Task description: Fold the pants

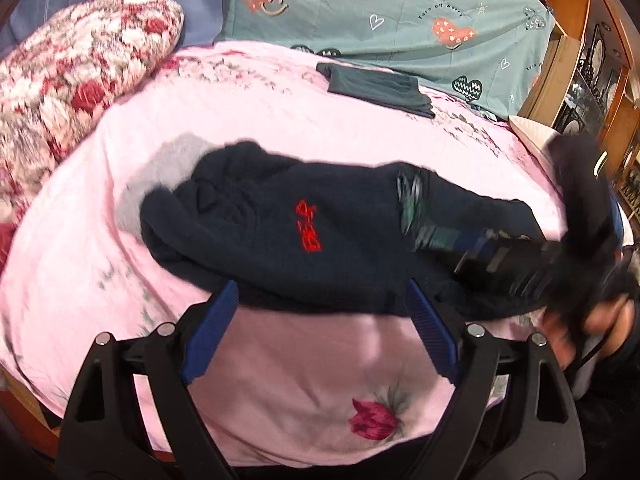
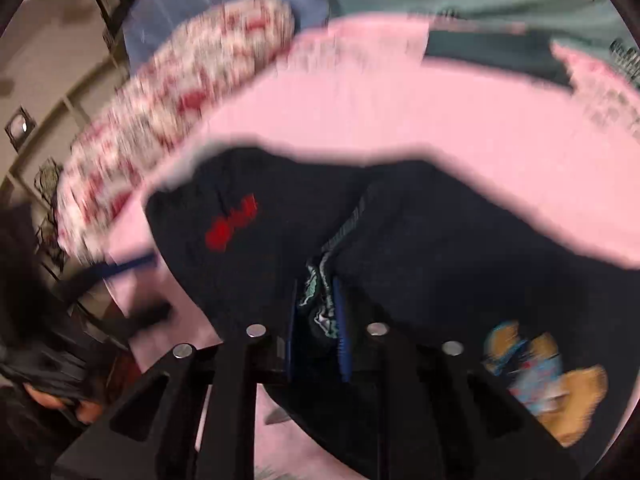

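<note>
Dark navy pants (image 1: 288,236) with a red embroidered mark lie bunched on the pink bedsheet (image 1: 280,380). My left gripper (image 1: 320,308) is open and empty, its blue pads at the near edge of the pants. My right gripper (image 2: 318,308) is shut on a fold of the pants (image 2: 420,240) with a green patterned patch pinched between its pads. In the left wrist view it (image 1: 424,212) shows blurred at the right end of the pants. A colourful cartoon patch (image 2: 536,376) shows on the cloth at the right.
A red floral pillow (image 1: 68,92) lies at the left. A folded dark green garment (image 1: 376,88) rests at the back of the bed by a teal heart-print quilt (image 1: 380,4). Wooden shelving (image 1: 588,60) stands at the right.
</note>
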{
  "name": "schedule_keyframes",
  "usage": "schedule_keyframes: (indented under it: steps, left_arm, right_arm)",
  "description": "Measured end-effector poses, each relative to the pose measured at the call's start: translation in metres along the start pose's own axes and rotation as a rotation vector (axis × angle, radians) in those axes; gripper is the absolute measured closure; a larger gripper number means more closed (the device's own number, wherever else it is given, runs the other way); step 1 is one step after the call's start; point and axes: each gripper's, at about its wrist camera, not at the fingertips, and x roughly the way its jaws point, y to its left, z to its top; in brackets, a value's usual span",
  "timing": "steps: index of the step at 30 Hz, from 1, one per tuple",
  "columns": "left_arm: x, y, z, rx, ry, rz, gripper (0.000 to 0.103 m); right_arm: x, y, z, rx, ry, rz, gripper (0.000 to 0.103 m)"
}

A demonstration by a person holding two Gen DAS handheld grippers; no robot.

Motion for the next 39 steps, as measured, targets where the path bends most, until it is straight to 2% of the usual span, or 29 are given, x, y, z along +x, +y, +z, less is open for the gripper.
schedule_keyframes:
  steps: [1,3,5,7,8,9,10,12,13,15,17,18,19,20,21,22,24,26,29,31,33,35,36,37,39]
  left_arm:
    - [-0.001,-0.001,0.004,0.006,-0.008,0.007,0.016]
    - [-0.002,-0.006,0.013,0.018,-0.019,0.007,0.016]
    - [-0.001,-0.018,0.025,0.048,-0.031,-0.016,0.016]
    - [0.002,-0.037,0.035,0.097,-0.044,-0.041,0.014]
    - [0.005,-0.045,0.038,0.118,-0.046,-0.053,0.014]
    - [0.01,-0.057,0.04,0.142,-0.042,-0.072,0.013]
    - [0.017,-0.068,0.042,0.17,-0.03,-0.087,0.013]
    - [0.042,-0.086,0.041,0.217,0.02,-0.067,0.012]
    - [0.056,-0.089,0.039,0.222,0.056,-0.049,0.012]
    - [0.08,-0.089,0.034,0.211,0.126,-0.022,0.012]
    - [0.092,-0.086,0.028,0.195,0.163,-0.012,0.01]
    - [0.093,-0.085,0.027,0.192,0.154,-0.009,0.009]
    - [0.093,-0.086,0.026,0.191,0.153,-0.004,0.009]
    - [0.094,-0.086,0.026,0.186,0.157,0.006,0.009]
    - [0.095,-0.086,0.025,0.181,0.156,0.008,0.009]
    - [0.096,-0.087,0.025,0.174,0.15,0.012,0.008]
    - [0.1,-0.092,0.028,0.162,0.147,0.009,0.005]
    - [0.106,-0.101,0.036,0.149,0.145,0.003,0.005]
    - [0.113,-0.126,0.054,0.148,0.119,-0.01,0.005]
    - [0.125,-0.142,0.062,0.161,0.137,-0.023,0.005]
    - [0.147,-0.151,0.061,0.166,0.208,-0.033,0.004]
    - [0.152,-0.154,0.06,0.179,0.216,-0.014,0.003]
    - [0.15,-0.152,0.061,0.173,0.215,-0.022,0.003]
    - [0.147,-0.15,0.062,0.169,0.212,-0.026,0.003]
    - [0.134,-0.141,0.06,0.129,0.194,-0.037,0.005]
  right_arm:
    - [-0.005,0.002,-0.004,-0.027,-0.037,0.006,0.073]
    - [-0.026,-0.002,-0.005,-0.02,-0.05,0.064,0.07]
    - [-0.063,-0.012,-0.009,-0.005,-0.135,0.097,0.069]
    - [-0.1,-0.027,-0.019,0.013,-0.224,0.012,0.069]
    - [-0.121,-0.044,-0.024,0.05,-0.266,-0.076,0.068]
    - [-0.137,-0.059,-0.029,0.089,-0.295,-0.156,0.053]
    - [-0.154,-0.082,-0.036,0.153,-0.329,-0.25,0.03]
    - [-0.165,-0.118,-0.046,0.262,-0.338,-0.338,0.017]
    - [-0.164,-0.137,-0.05,0.31,-0.328,-0.322,0.017]
    - [-0.148,-0.166,-0.053,0.38,-0.273,-0.226,0.017]
    - [-0.127,-0.177,-0.05,0.383,-0.234,-0.124,0.024]
    - [-0.113,-0.178,-0.046,0.358,-0.189,-0.099,0.05]
    - [-0.093,-0.179,-0.039,0.329,-0.114,-0.065,0.07]
    - [-0.085,-0.177,-0.037,0.315,-0.091,-0.075,0.077]
    - [-0.084,-0.173,-0.032,0.288,-0.096,-0.064,0.089]
    - [-0.089,-0.173,-0.024,0.267,-0.119,-0.029,0.09]
    - [-0.106,-0.172,-0.009,0.25,-0.173,-0.005,0.091]
    - [-0.127,-0.168,0.011,0.199,-0.211,-0.024,0.092]
    - [-0.149,-0.177,0.029,0.155,-0.226,-0.127,0.092]
    - [-0.156,-0.194,0.034,0.159,-0.231,-0.21,0.091]
    - [-0.143,-0.229,0.029,0.205,-0.147,-0.27,0.09]
    - [-0.116,-0.252,0.016,0.237,-0.033,-0.3,0.081]
    - [-0.106,-0.257,0.009,0.246,-0.006,-0.331,0.073]
    - [-0.102,-0.26,0.002,0.254,-0.011,-0.342,0.069]
    - [-0.113,-0.256,-0.004,0.271,-0.075,-0.378,0.066]
